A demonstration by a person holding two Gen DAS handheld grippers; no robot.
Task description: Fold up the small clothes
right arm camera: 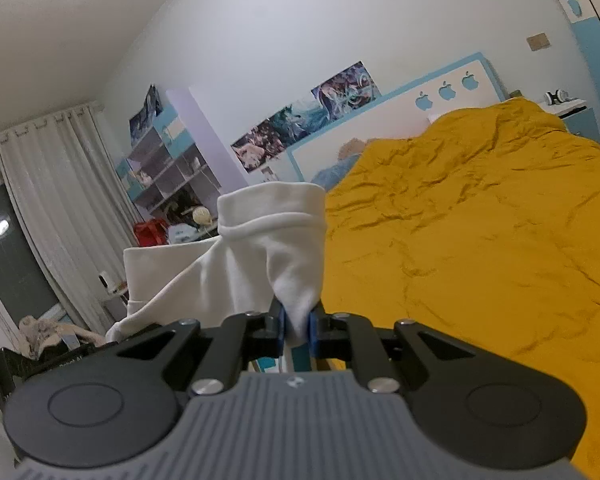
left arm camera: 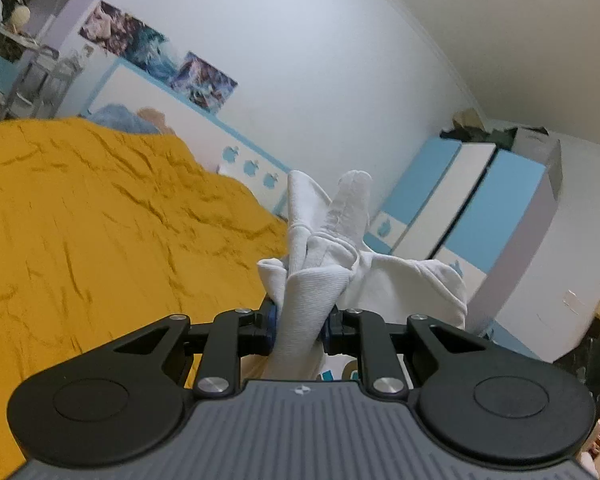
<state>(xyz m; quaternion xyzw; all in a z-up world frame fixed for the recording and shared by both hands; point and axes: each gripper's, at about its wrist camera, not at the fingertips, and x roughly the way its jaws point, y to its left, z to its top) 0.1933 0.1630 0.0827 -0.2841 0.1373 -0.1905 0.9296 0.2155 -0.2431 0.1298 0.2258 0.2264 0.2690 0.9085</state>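
Note:
A small white garment (left arm camera: 320,268) is held up in the air between both grippers, above the edge of a bed with a mustard-yellow cover (left arm camera: 100,220). My left gripper (left arm camera: 299,330) is shut on a thick ribbed bunch of the white cloth, which stands up past the blue pads. In the right wrist view the same white garment (right arm camera: 268,248) rises from my right gripper (right arm camera: 297,330), shut on a thin pinch of fabric. Cloth drapes off to the left there. Most of the garment's shape is hidden by its folds.
The yellow bed cover (right arm camera: 480,240) fills the right side. A white and blue headboard (right arm camera: 380,128) stands against the wall. Blue and white wardrobes (left arm camera: 472,208) stand right of the bed. Shelves (right arm camera: 168,172), a curtain (right arm camera: 60,208) and floor clutter lie to the left.

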